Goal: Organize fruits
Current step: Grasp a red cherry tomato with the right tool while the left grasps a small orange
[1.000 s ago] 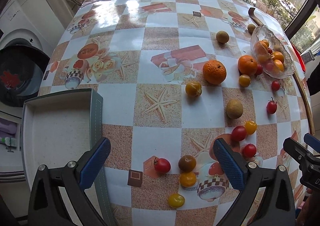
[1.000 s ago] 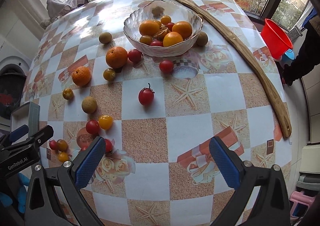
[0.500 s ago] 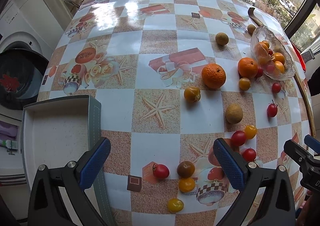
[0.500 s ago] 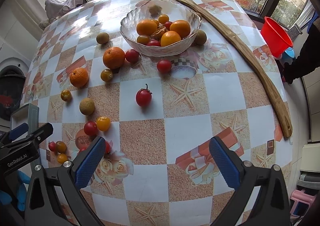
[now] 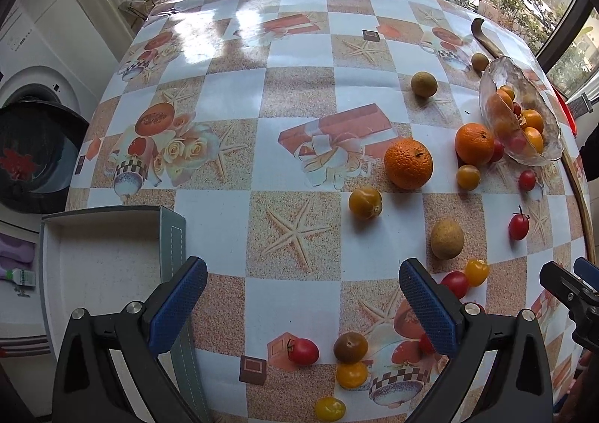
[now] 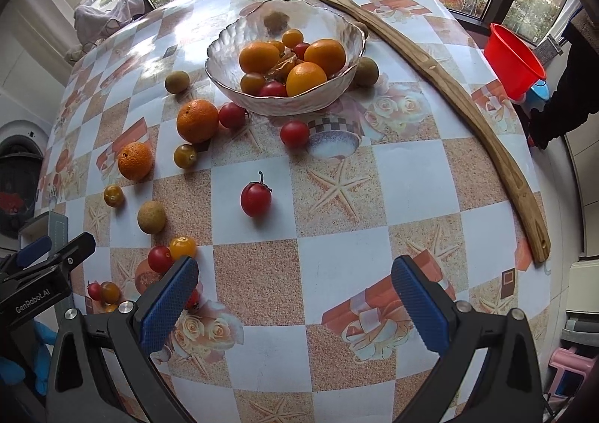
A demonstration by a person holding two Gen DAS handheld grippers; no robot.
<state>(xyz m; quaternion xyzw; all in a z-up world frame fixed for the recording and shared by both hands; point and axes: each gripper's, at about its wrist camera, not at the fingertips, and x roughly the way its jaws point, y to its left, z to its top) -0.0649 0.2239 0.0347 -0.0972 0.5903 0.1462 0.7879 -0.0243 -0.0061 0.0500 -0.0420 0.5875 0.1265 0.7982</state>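
Observation:
A glass bowl holds several oranges and tomatoes; it also shows at the right in the left wrist view. Loose fruit lies on the table: two oranges, a stemmed red tomato, a brown fruit and several small tomatoes. My left gripper is open and empty above the table near its front edge. My right gripper is open and empty, above the table in front of the stemmed tomato.
An open grey box sits at the table's left front edge. A long wooden stick lies along the right side. A red bucket stands off the table at right. A washing machine is at left.
Both grippers have drawn back slightly and risen; the fruit sits lower and closer in the left view. Nothing was grasped or moved.

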